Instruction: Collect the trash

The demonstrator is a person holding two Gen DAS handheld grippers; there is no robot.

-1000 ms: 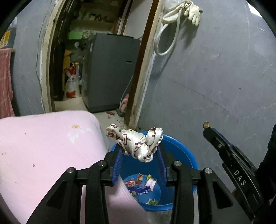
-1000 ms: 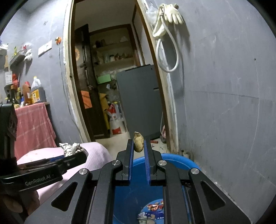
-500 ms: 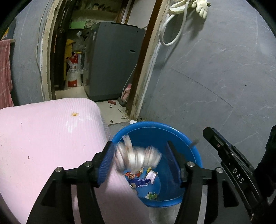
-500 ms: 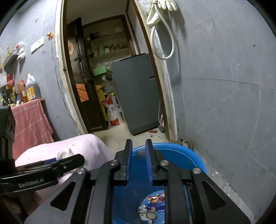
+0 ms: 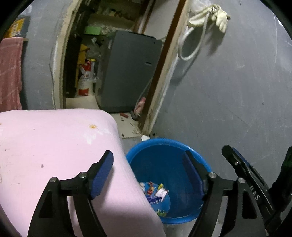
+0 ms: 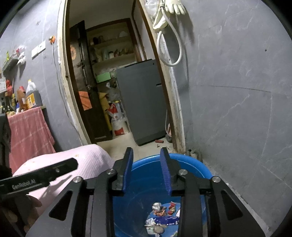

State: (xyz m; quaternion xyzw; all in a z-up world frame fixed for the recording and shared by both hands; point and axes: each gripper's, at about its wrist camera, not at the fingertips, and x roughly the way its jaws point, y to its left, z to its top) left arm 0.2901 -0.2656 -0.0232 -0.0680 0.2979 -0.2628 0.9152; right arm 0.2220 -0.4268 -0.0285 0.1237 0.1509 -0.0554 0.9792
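Observation:
A blue plastic tub (image 5: 164, 144) (image 6: 191, 162) stands on the floor against the grey wall, with several wrappers and scraps of trash (image 5: 155, 193) (image 6: 160, 217) lying at its bottom. My left gripper (image 5: 147, 160) hangs over the tub's near rim, jaws opening wide, nothing between them. My right gripper (image 6: 147, 155) also hovers above the tub, jaws opening, the gap between its blue pads (image 6: 165, 169) empty. Each gripper's finger shows at the edge of the other's view.
A pink padded surface (image 5: 54, 142) (image 6: 87, 156) adjoins the tub on the left. Behind stands a doorway (image 6: 109, 73) with a grey cabinet (image 6: 142, 102) and sacks. A hose and glove (image 5: 209, 16) hang on the grey wall. A pink cloth (image 6: 29, 127) drapes at left.
The left gripper let go of a crumpled white wrapper, which fell into the tub. The right gripper released a small brownish scrap. Both sets of jaws spread apart.

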